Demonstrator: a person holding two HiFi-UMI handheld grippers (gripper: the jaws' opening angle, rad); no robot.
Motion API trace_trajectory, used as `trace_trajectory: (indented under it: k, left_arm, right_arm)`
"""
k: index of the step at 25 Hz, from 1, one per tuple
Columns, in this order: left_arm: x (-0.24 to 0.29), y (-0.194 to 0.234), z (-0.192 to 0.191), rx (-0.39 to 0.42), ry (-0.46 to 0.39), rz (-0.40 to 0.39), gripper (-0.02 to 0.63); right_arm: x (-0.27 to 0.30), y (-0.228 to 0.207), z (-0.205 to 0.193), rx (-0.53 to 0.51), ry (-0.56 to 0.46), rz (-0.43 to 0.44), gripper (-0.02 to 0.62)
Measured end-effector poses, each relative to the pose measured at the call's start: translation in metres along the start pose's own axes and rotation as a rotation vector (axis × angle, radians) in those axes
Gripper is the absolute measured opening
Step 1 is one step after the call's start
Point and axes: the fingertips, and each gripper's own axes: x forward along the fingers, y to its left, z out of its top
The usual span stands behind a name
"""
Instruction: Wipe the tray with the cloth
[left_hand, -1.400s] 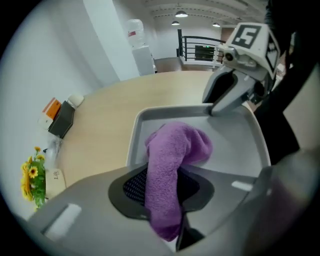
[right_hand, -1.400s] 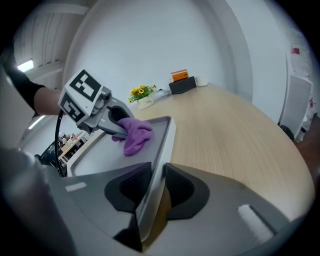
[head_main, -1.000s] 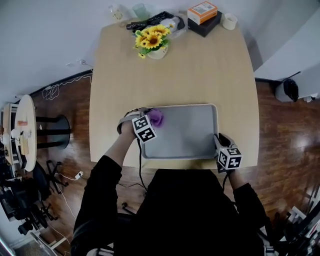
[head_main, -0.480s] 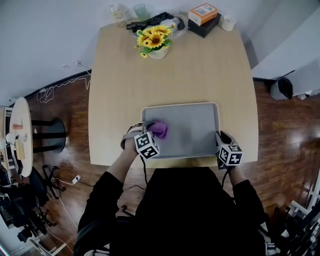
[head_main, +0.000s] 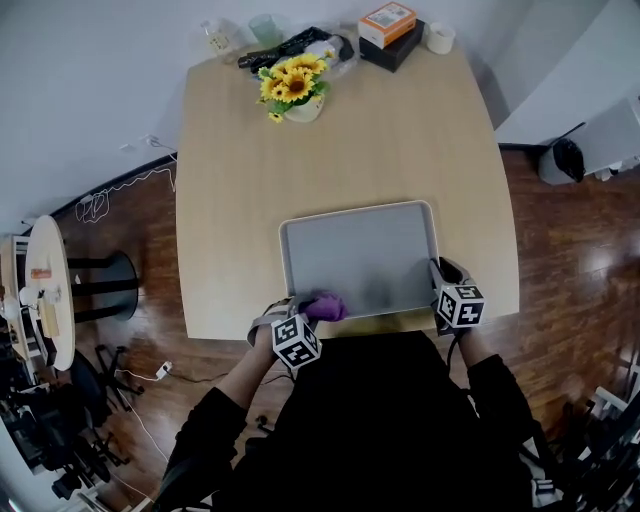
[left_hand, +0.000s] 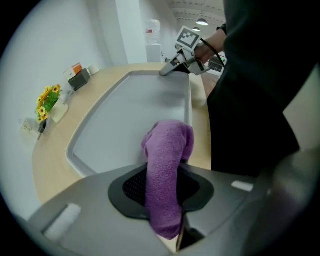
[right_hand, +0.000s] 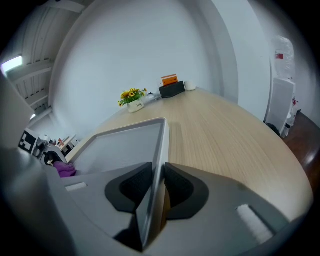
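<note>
Pinching the purple cloth, the left claw pressed it onto the tray's near rim just ahead. The right claw was clamped on that tray's rim. Far beyond both claws, sunflowers stood on the table.

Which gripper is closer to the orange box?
Right. The right gripper grips the tray's right rim, straight below the orange box; the left gripper holds the cloth at the near-left corner.

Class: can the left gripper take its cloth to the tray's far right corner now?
Probably yes. The left gripper grips the cloth by the tray's near left corner, the tray floor lies bare, and the right gripper clamps only the near right rim.
</note>
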Motion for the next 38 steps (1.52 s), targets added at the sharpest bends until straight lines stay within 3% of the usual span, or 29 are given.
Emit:
trace_trajectory:
  k: [3, 7, 11, 20, 23, 27, 30, 35, 38]
  left_arm:
    - [0.018, -0.009, 0.053, 0.095, -0.036, -0.028, 0.078]
    - [0.041, -0.034, 0.157, 0.27, -0.097, -0.111, 0.078]
    - [0.066, -0.04, 0.221, 0.454, -0.06, -0.142, 0.08]
    - [0.083, 0.057, 0.271, 0.521, -0.002, 0.019, 0.084]
    - [0.086, 0.093, 0.277, 0.449, -0.001, 0.132, 0.084]
    - [0.083, 0.11, 0.265, 0.332, -0.039, 0.169, 0.083]
    - [0.069, 0.133, 0.209, 0.296, 0.013, 0.237, 0.083]
    - [0.036, 0.154, 0.095, 0.067, 0.029, 0.236, 0.083]
    - [0.025, 0.152, 0.06, -0.001, 0.045, 0.261, 0.083]
  right_arm:
    - [0.0, 0.001, 0.0, -0.003, -0.004, 0.007, 0.083]
    - [0.001, 0.003, 0.0, -0.007, -0.005, 0.02, 0.083]
    - [0.002, 0.004, -0.001, -0.009, -0.001, 0.037, 0.084]
    - [0.0, 0.004, -0.001, -0.022, 0.018, 0.09, 0.083]
    - [0.0, 0.002, 0.0, -0.037, 0.022, 0.099, 0.084]
    - [-0.001, 0.0, -0.001, -0.041, 0.029, 0.102, 0.084]
    - [0.0, -0.002, -0.001, -0.039, 0.033, 0.106, 0.086]
    - [0.0, -0.004, -0.001, -0.04, 0.025, 0.096, 0.086]
    - [0.001, -0.003, -0.001, -0.043, 0.026, 0.088, 0.084]
